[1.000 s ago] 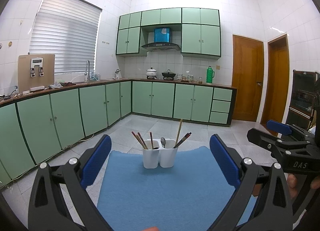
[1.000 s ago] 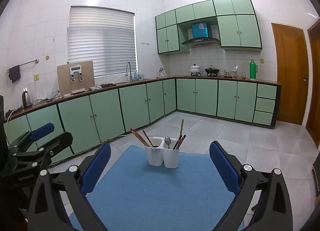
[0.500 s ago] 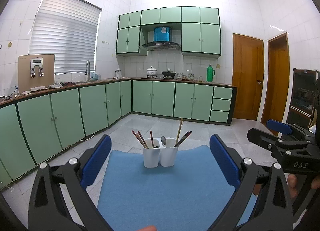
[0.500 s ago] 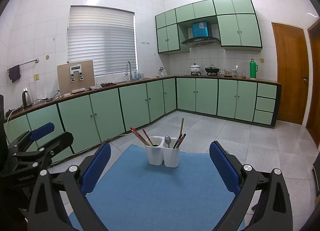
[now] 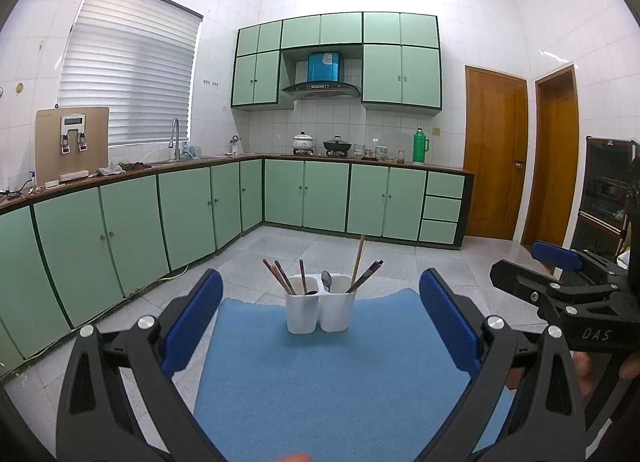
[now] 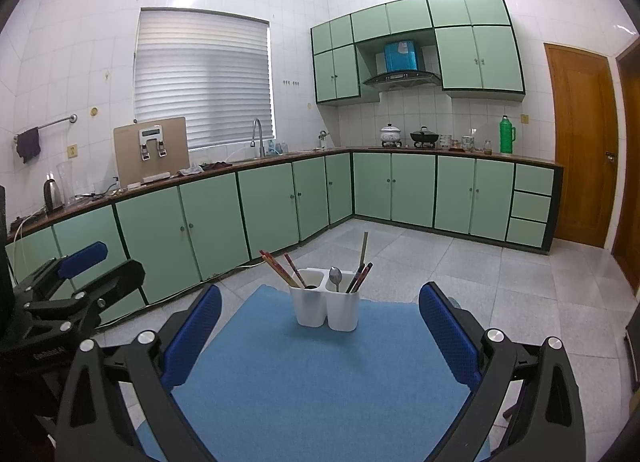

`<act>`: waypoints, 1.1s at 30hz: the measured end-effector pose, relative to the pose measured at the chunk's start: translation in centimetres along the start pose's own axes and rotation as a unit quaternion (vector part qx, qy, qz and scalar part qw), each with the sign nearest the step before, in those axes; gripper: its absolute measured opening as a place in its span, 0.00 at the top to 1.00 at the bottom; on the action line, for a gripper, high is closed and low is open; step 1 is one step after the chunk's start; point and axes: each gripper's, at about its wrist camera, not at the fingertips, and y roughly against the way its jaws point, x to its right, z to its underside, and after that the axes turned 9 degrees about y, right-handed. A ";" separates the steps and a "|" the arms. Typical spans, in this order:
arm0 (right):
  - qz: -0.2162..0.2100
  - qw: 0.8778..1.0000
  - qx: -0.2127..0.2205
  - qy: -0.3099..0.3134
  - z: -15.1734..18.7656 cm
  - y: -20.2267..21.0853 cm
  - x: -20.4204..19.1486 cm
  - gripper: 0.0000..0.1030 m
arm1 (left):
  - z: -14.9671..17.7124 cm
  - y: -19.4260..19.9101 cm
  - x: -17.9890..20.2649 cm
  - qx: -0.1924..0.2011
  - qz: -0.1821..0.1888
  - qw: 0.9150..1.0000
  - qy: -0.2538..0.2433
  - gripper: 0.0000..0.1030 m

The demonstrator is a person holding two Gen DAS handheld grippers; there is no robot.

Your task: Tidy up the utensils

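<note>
A white two-cup holder [image 5: 319, 310] stands upright on the blue mat [image 5: 328, 374], chopsticks [image 5: 280, 276] and a spoon [image 5: 327, 281] poking out; left gripper [image 5: 320, 326] and right gripper [image 6: 320, 328] both gape, empty.

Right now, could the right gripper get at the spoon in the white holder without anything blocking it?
Probably yes. The right gripper is open and empty, and only bare blue mat lies before the holder. The spoon stands in the right compartment, though chopsticks lean close beside it.
</note>
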 end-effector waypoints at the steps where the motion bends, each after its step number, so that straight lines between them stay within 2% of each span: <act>1: 0.000 1.000 0.000 0.000 0.0 0.0 0.0 0.06 | 0.0 0.0 0.0 0.000 0.000 1.000 0.001 0.07; 33: 0.002 1.000 -0.007 0.001 0.2 -0.3 0.1 0.06 | 0.6 -0.5 -0.6 -0.009 0.001 1.000 0.008 0.07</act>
